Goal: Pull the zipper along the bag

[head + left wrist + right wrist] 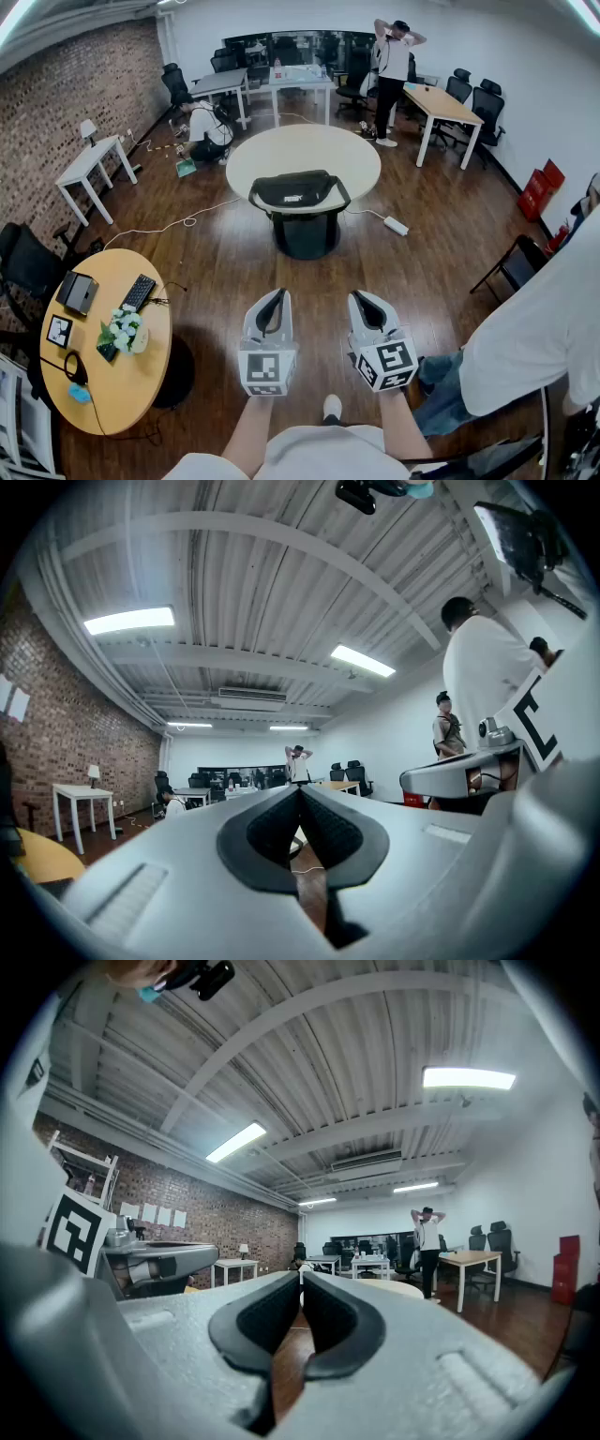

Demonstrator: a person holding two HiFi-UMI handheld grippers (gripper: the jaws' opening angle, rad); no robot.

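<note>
One black bag (pixel 300 192) is lying at the near edge of the round white table (pixel 305 141), well apart from both grippers. A white logo is showing on its front face, but the print is too small to read, and the zipper cannot be made out. The left gripper (pixel 277 294) and the right gripper (pixel 360 298) are hovering side by side over the wooden floor (pixel 216 262), short of the table, each with its jaws pressed together and nothing between them. Each is carrying a cube of black-and-white square markers, bearing patterns and no words. To the left, a round yellow table (pixel 131 384) is holding a keyboard (pixel 138 292), a bunch of flowers (pixel 122 330) and a marker card (pixel 59 330). A standing person (pixel 392 56) is posing by the far desks with hands behind the head, and a crouching person (pixel 208 127) is working on the floor near the brick wall (pixel 56 103).
</note>
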